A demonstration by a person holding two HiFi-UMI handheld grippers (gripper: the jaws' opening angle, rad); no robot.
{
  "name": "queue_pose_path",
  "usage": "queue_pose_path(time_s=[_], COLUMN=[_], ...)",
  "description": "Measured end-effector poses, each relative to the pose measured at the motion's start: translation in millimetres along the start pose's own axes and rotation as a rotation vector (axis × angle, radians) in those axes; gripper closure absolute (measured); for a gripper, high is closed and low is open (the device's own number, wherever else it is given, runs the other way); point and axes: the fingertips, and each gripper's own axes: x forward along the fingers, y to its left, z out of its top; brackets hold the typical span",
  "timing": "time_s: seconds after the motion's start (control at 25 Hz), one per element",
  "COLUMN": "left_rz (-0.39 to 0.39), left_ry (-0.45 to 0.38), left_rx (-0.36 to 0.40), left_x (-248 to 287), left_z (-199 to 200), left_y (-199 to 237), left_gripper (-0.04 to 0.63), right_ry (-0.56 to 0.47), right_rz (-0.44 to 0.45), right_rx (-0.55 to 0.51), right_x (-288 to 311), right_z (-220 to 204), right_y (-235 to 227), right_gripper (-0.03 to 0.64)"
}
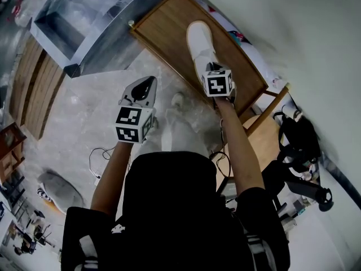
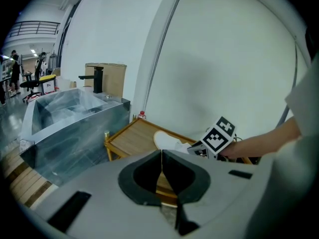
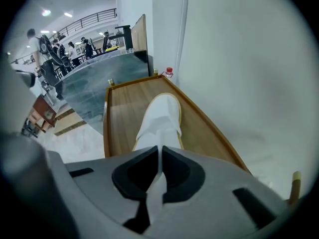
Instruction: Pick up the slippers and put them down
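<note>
Right gripper view: right tool [image 3: 160, 152] grips white slipper [image 3: 162, 116]

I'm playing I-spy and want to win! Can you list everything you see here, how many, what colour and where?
slipper: one, white, lying on the table, near end pinched in the right claw
table: one, brown wood with a raised rim, beside the white wall
tank: one, grey, wrapped in clear plastic, left of the table
bottle: one, red cap, by the table's far corner
bag: one, black, at the right near the wall
right claw: one, grey, shut on the slipper
left claw: one, grey, shut and empty, in the air left of the table
</note>
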Motion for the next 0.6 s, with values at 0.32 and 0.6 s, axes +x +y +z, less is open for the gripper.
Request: queue_pose_path(time_s=[0.32,0.6], left_rz=[-0.027,-0.014], left_ry=[-0.031,-0.047], left_rx=[0.016,0.025], left_x=[-27,-60], left_z=[1,-5], left_y=[-16,-15], left_gripper=[0.588,0.588], right_ry=[-0.073,-0.121], right_rz=[-0.001,0.006], right_rx=[0.032,0.005], right_x=[-43,-70], right_z=[-3,-7], right_y=[12,28], right_gripper=[0.611,0.61])
